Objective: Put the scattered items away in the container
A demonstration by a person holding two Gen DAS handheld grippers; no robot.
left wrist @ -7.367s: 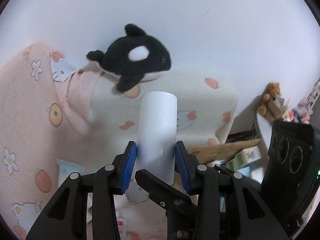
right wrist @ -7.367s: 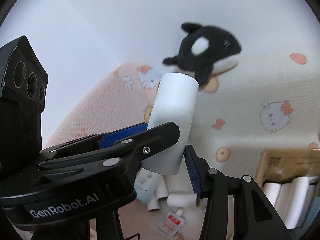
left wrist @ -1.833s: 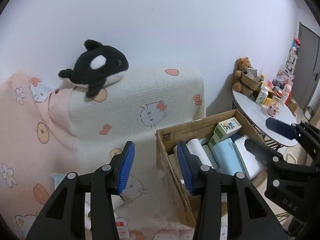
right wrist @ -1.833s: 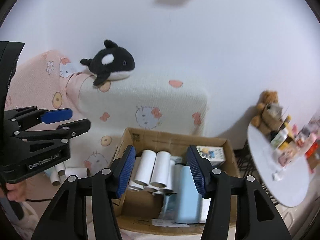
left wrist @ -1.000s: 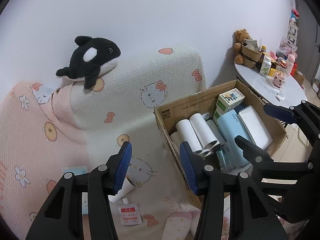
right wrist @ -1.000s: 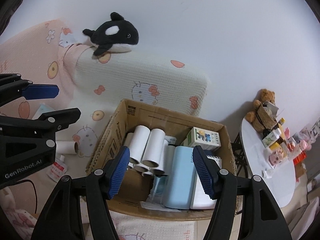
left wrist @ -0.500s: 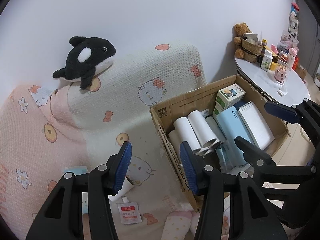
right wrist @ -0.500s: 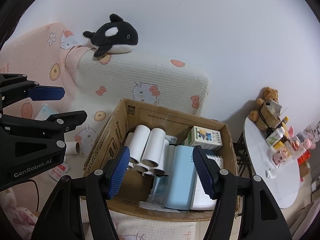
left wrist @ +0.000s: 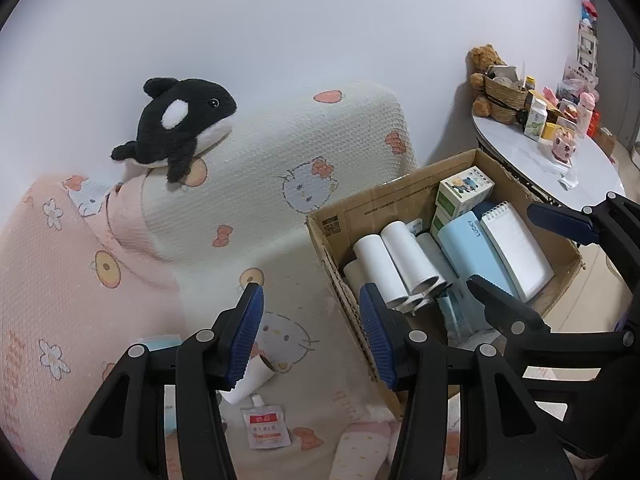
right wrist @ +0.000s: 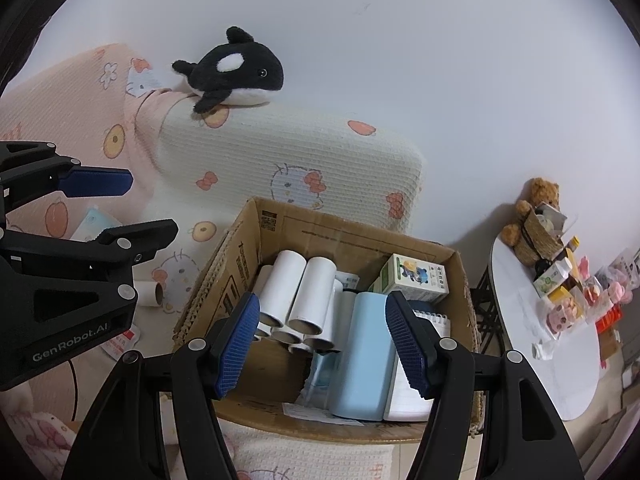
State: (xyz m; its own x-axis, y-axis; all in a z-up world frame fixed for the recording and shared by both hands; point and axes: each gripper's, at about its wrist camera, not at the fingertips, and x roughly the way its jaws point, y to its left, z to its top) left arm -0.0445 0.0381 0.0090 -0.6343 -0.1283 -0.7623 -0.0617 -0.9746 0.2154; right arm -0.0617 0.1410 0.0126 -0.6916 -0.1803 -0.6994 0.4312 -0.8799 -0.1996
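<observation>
A cardboard box stands at the bed's edge holding white paper rolls, a light blue case, a notepad and a small carton. My left gripper is open and empty above the bedspread left of the box. My right gripper is open and empty above the box. A loose paper roll, a red-labelled sachet and a light blue pack lie on the bed.
A plush orca sits on a cream pillow. A pink patterned blanket covers the bed. A round white table with a teddy bear and small bottles stands to the right.
7.4 s ago both grippers held a white roll; now both are open and empty. In the last second both views shifted only slightly over the box.
</observation>
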